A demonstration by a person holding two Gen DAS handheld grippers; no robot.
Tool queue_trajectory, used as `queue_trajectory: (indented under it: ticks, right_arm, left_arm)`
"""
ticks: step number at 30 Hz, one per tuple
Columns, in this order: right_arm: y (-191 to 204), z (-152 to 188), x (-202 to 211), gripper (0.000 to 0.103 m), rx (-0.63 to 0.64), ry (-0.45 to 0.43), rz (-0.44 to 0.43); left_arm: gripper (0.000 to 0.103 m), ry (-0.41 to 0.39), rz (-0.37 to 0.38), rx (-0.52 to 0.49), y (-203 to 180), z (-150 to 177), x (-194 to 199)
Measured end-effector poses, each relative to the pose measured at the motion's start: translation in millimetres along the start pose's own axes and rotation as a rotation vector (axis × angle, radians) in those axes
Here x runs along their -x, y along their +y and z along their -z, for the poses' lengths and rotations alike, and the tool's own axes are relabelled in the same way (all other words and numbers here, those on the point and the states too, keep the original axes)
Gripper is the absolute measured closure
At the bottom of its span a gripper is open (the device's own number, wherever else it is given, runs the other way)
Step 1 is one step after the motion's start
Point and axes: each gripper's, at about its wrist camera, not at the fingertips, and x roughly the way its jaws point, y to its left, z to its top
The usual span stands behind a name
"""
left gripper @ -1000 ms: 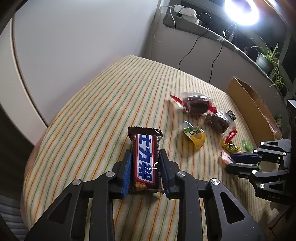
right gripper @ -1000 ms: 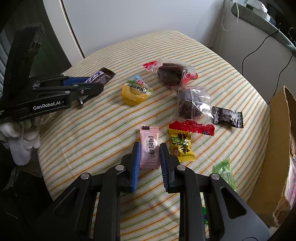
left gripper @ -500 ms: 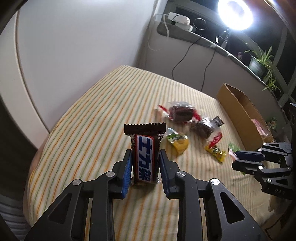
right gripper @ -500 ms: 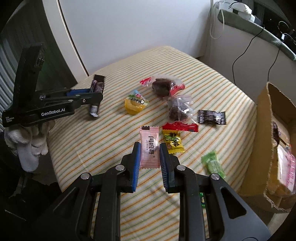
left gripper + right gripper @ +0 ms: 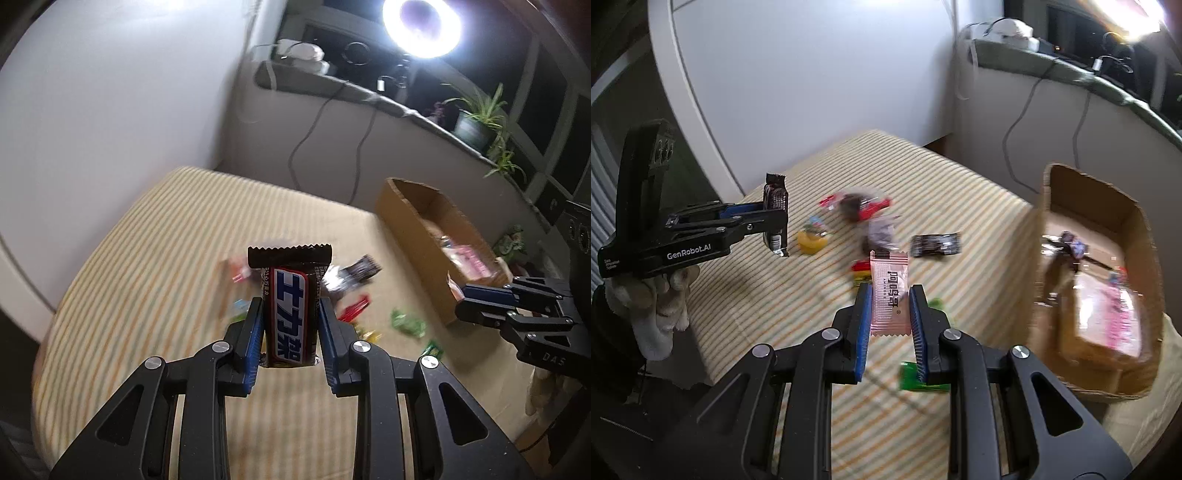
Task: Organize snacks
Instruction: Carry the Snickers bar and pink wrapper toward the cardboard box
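My left gripper (image 5: 290,314) is shut on a brown chocolate bar (image 5: 290,314) with a blue and white label, held upright above the striped table (image 5: 147,277). The right wrist view shows the same bar (image 5: 775,218) in the left gripper (image 5: 772,218) at the left. My right gripper (image 5: 889,302) is shut on a pink wrapped snack (image 5: 889,291), lifted off the cloth. In the left wrist view the right gripper (image 5: 465,302) hangs near the cardboard box (image 5: 417,229). The pink snack is hidden there.
Several snacks lie loose on the striped cloth: a yellow cup (image 5: 812,240), a red pack (image 5: 864,203), a black wrapper (image 5: 936,245) and green packs (image 5: 408,323). The open cardboard box (image 5: 1052,229) at the right holds pink packets. A gloved hand (image 5: 661,295) holds the left tool.
Both grippers have risen off the table with their snacks, and the views have tipped up towards the cardboard box. The loose snacks stay where they lay.
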Motion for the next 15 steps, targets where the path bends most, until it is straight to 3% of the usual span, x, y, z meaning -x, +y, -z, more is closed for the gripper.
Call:
queue_trajectory:
  ticks: [15]
  right_arm:
    - [-89.1,13.4,43.6,0.082,-0.138,-0.059,0.131]
  left_arm:
    - [0.076,-0.005,0.165,-0.134,-98.8,-31.3,-27.9]
